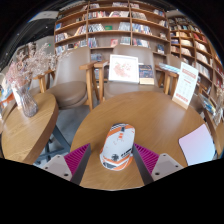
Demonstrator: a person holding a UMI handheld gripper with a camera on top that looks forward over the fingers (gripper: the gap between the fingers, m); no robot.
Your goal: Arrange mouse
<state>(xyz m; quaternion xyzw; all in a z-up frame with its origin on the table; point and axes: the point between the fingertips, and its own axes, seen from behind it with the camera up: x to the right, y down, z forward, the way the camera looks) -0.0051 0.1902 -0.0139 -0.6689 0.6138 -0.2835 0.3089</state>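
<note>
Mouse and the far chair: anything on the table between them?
No. In the gripper view, the mouse stands between the gripper's open fingers; bare round table runs on to the chair.

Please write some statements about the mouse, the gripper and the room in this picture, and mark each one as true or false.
1. The mouse lies between the gripper fingers. True.
2. The mouse rests on a round wooden table. True.
3. The mouse is all black. False: it is white and grey with orange trim.
4. Bookshelves stand at the back of the room. True.
5. The vase stands on the same table as the mouse. False: it stands on another table beside it.
6. No chair is in view. False: a chair stands beyond the table.
</note>
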